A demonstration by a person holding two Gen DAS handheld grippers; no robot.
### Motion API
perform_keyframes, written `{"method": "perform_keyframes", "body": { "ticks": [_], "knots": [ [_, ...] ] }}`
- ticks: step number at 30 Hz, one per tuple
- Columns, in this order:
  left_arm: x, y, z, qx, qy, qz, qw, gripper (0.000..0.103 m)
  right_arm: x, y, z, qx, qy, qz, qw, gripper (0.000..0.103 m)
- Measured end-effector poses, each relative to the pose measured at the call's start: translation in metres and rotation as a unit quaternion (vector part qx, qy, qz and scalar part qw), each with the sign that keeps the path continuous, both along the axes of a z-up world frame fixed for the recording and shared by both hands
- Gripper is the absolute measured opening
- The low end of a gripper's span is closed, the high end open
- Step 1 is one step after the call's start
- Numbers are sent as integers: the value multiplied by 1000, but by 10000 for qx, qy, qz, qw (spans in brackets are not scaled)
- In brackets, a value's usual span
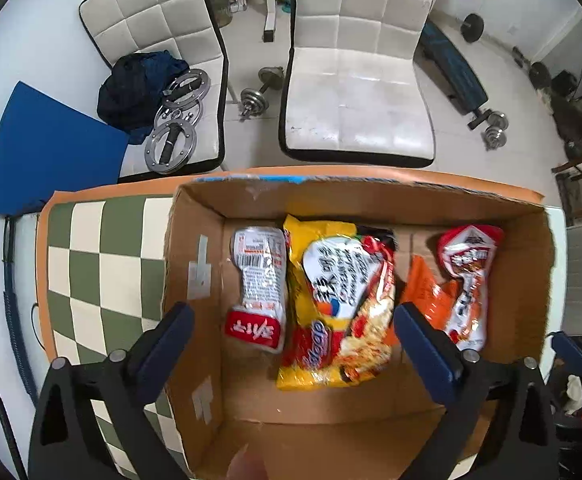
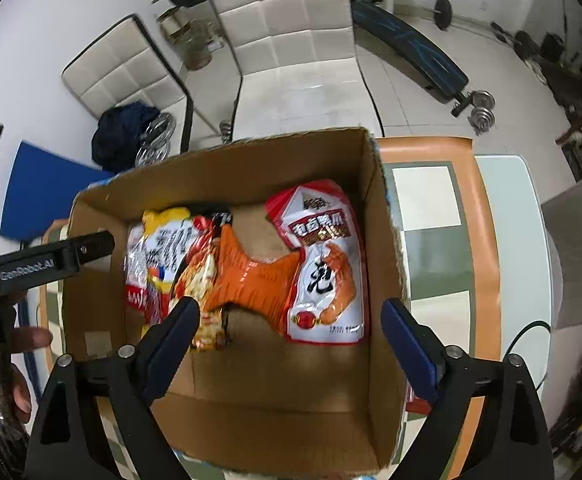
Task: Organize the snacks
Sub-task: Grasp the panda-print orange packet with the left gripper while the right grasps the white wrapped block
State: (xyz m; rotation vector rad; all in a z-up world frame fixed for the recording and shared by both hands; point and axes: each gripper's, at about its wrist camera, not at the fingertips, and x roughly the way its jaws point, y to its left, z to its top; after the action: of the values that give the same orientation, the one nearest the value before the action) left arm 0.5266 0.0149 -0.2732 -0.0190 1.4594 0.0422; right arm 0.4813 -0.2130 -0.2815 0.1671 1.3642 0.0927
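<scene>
An open cardboard box (image 1: 195, 240) stands on the checkered cloth, with several snack packets lying flat inside. From left to right they are a white and red packet (image 1: 259, 284), a yellow noodle pack (image 1: 339, 304), an orange packet (image 1: 431, 296) and a red and white packet (image 1: 467, 280). My left gripper (image 1: 293, 316) hangs open above the box, nothing between its blue fingers. My right gripper (image 2: 291, 310) is also open and empty over the box (image 2: 251, 172), above the orange packet (image 2: 251, 276) and the red and white packet (image 2: 323, 264). The noodle pack (image 2: 187, 256) lies left of them.
The green and white checkered cloth (image 1: 99, 264) has an orange border and covers a pale table (image 2: 507, 208). Two white padded chairs (image 1: 355, 104) stand beyond it. Dumbbells (image 1: 259, 92), a blue mat (image 1: 47, 148) and a weight bench (image 1: 451, 68) lie on the floor. A hand (image 2: 23, 340) holds the left gripper's body.
</scene>
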Motion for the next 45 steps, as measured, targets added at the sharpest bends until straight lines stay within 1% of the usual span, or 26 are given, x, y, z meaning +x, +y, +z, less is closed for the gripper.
{"method": "perform_keyframes", "body": {
  "ticks": [5, 7, 9, 12, 20, 23, 25, 29, 31, 33, 34, 35, 37, 39, 43, 45],
  "knots": [
    [-25, -2, 20, -70, -207, -31, 9998, 102, -16, 5, 10, -107, -2, 148, 9998, 98],
    [-36, -3, 29, -21, -308, -43, 9995, 102, -23, 6, 14, -229, -40, 190, 9995, 100],
    [-48, -5, 43, 129, -498, -65, 9987, 103, -30, 6, 18, -245, -44, 204, 9995, 100],
    [-67, -7, 62, 205, -760, -73, 9969, 103, -43, 2, 25, -148, -110, 161, 9997, 100],
    [-117, -6, 101, 82, -1225, 68, 9924, 102, -83, 1, 54, -39, -396, 299, 9988, 101],
    [-137, -6, 110, 66, -1308, 134, 9913, 102, -101, 0, 68, 77, -514, 314, 9982, 101],
    [-156, -2, 115, -25, -1342, 238, 9907, 102, -114, 1, 77, 184, -584, 338, 9976, 101],
    [-190, 9, 118, -18, -1362, 470, 9896, 102, -142, 3, 82, 448, -576, 376, 9966, 102],
    [-206, 19, 114, 1, -1319, 655, 9891, 102, -155, 4, 79, 567, -514, 381, 9963, 102],
    [-221, 29, 104, -13, -1229, 860, 9887, 102, -168, 9, 68, 648, -343, 435, 9964, 102],
    [-228, 35, 93, 10, -1057, 959, 9898, 102, -173, 11, 62, 671, -265, 428, 9965, 102],
    [-232, 40, 85, -10, -945, 1023, 9903, 102, -178, 13, 54, 695, -155, 400, 9967, 102],
    [-242, 50, 59, -89, -624, 1151, 9914, 102, -186, 19, 34, 702, 104, 372, 9968, 102],
    [-252, 58, 35, -132, -346, 1224, 9918, 102, -191, 27, 8, 741, 442, 354, 9956, 102],
    [-258, 77, -16, -218, 144, 1443, 9892, 102, -197, 45, -34, 665, 793, 373, 9939, 102],
    [-256, 84, -34, -269, 285, 1532, 9874, 102, -198, 52, -52, 667, 914, 361, 9929, 102]
  ]
}}
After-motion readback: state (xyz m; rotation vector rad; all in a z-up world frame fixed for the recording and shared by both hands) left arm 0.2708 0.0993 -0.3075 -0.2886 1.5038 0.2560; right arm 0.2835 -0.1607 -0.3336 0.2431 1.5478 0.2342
